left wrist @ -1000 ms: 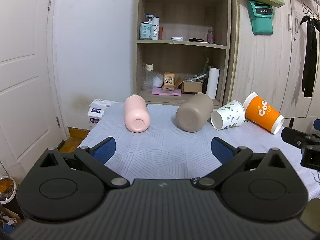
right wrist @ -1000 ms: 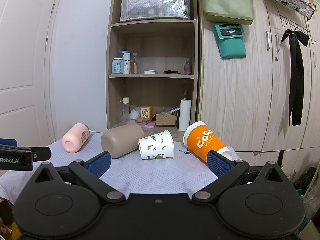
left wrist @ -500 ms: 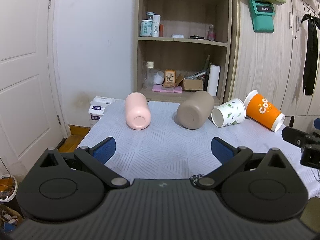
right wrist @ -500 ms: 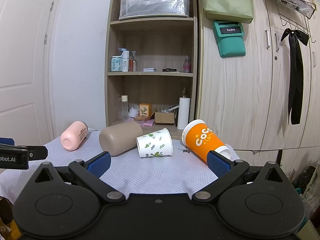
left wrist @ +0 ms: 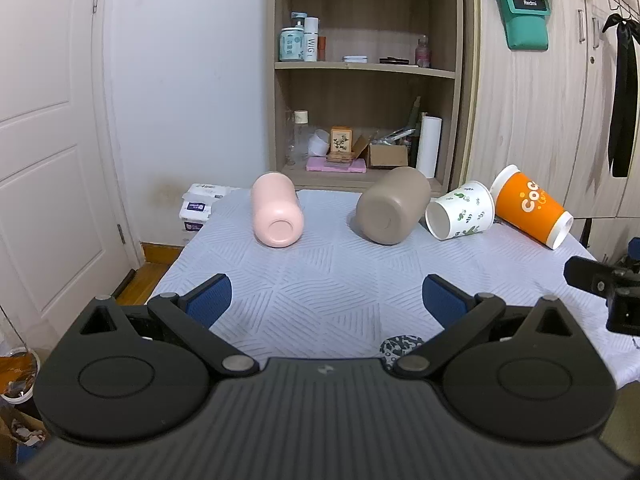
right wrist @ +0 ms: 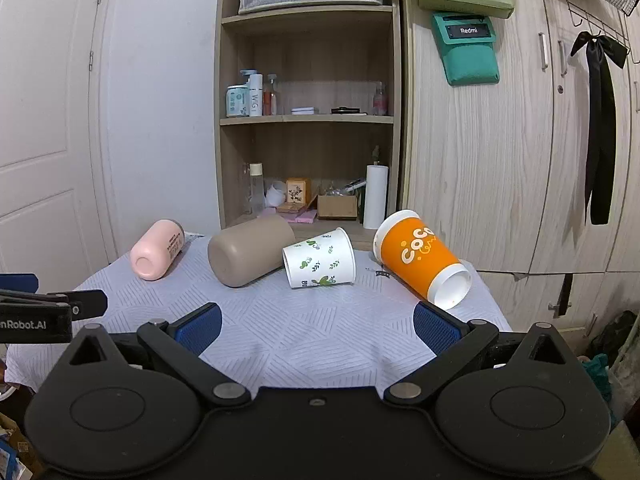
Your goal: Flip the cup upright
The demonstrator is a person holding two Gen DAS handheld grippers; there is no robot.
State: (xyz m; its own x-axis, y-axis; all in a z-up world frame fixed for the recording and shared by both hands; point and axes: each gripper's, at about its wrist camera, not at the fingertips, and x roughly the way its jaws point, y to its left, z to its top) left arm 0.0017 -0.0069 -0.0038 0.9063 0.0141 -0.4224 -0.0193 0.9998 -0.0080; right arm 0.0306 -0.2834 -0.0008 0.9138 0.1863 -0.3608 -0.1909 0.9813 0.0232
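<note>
Four cups lie on their sides in a row across the far half of the table (left wrist: 320, 296) — pink cup (left wrist: 276, 212), tan cup (left wrist: 390, 210), leaf-print paper cup (right wrist: 320, 258), orange cup (right wrist: 420, 260). Left gripper (left wrist: 326, 300) and right gripper (right wrist: 316, 326) hover near the front edge, jaws spread, holding nothing. Judged stage: approach — next, pick one cup, straddle its body and close.

- Pink cup (left wrist: 276, 213): on its side, base toward the cameras, leftmost.
- Taupe cup (left wrist: 391, 210): on its side, base forward.
- White leaf-print paper cup (right wrist: 320, 258): on its side (touching the taupe cup).
- Orange paper cup (right wrist: 420, 259): on its side, rightmost.
</note>
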